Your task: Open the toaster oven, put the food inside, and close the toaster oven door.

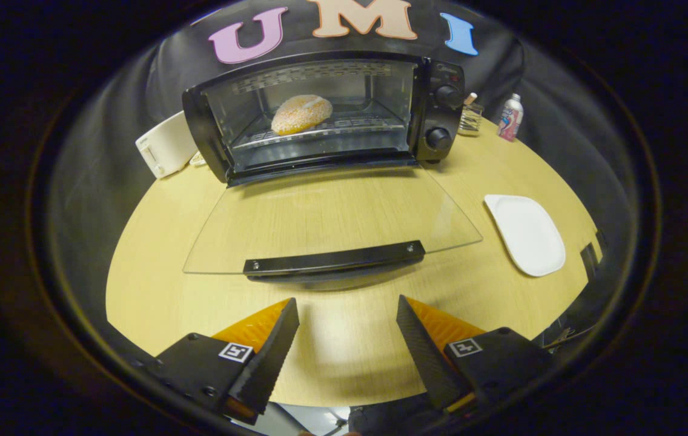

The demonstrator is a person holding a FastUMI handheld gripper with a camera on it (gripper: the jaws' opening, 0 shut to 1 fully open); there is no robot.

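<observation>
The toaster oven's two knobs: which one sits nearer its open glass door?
The lower knob, just above the door's hinge; the upper knob sits higher on the panel.

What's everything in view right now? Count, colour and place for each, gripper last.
toaster oven: 1, black, back of table, open
glass door: 1, clear with black handle, folded down flat, just ahead of the fingers
bread: 1, golden, on the rack inside the oven
plate: 1, white, right of the door
toaster: 1, white, left of the oven
bottle: 1, white, right of the oven
jar: 1, clear, beside the oven
table: 1, light wood
hand-held gripper: 1, open, holding nothing
</observation>
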